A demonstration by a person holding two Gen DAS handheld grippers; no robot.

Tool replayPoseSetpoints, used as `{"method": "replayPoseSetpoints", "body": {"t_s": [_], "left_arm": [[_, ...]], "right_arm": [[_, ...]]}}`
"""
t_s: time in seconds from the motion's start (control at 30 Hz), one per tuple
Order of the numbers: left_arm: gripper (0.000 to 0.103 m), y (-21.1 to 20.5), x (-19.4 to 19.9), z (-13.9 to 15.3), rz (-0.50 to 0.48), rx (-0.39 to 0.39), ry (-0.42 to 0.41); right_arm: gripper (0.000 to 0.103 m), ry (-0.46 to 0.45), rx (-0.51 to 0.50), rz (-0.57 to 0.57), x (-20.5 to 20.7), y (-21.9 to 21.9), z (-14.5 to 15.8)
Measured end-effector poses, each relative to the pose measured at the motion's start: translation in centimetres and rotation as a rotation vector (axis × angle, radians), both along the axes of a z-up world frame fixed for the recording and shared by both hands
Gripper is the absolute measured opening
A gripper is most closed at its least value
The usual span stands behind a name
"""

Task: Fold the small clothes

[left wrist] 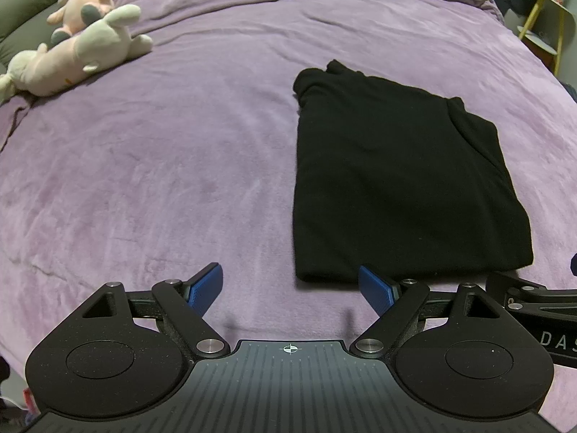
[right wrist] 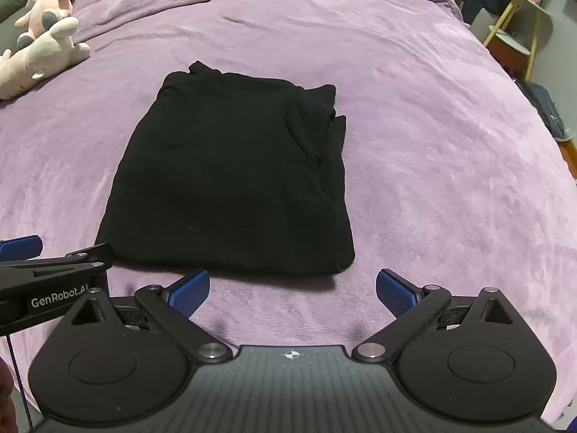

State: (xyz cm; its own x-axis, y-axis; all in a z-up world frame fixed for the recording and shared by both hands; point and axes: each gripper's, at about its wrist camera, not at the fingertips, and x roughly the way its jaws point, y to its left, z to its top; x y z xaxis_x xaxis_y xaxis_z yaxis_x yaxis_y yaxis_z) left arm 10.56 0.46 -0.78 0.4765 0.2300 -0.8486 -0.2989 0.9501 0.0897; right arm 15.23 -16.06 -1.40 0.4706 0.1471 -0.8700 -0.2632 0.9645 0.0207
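A black garment [left wrist: 400, 176] lies folded into a rough rectangle on the purple bedspread [left wrist: 162, 180]. In the right wrist view the same black garment [right wrist: 234, 180] sits in the middle, its near edge just beyond the fingertips. My left gripper [left wrist: 291, 290] stands open over the bedspread at the garment's near left corner, with nothing between its blue pads [left wrist: 207, 288]. Wide open too, my right gripper [right wrist: 293, 292] hovers in front of the garment's near right corner, holding nothing. Part of the left gripper [right wrist: 54, 278] shows at the left edge of the right wrist view.
Pink and cream plush toys [left wrist: 72, 36] lie at the far left of the bed, seen again as plush toys [right wrist: 39, 32] in the right wrist view. A yellow-legged side table [right wrist: 519, 21] stands beyond the bed's far right edge, with dark items on the floor.
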Motion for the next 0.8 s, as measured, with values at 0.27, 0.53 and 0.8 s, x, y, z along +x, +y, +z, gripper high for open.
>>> {"method": "replayPoseSetpoints", "body": {"t_s": [0.27, 0.53, 0.8], "left_arm": [[0.088, 0.04, 0.13, -0.07, -0.003, 0.000, 0.001], [0.088, 0.02, 0.20, -0.15, -0.006, 0.000, 0.001], [0.088, 0.03, 0.20, -0.16, -0.009, 0.006, -0.001]], "right_arm": [[0.099, -0.005, 0.004, -0.013, 0.01, 0.07, -0.06], [0.099, -0.009, -0.009, -0.010, -0.03, 0.24, -0.06], [0.099, -0.007, -0.016, -0.007, 0.07, 0.26, -0.12]]}}
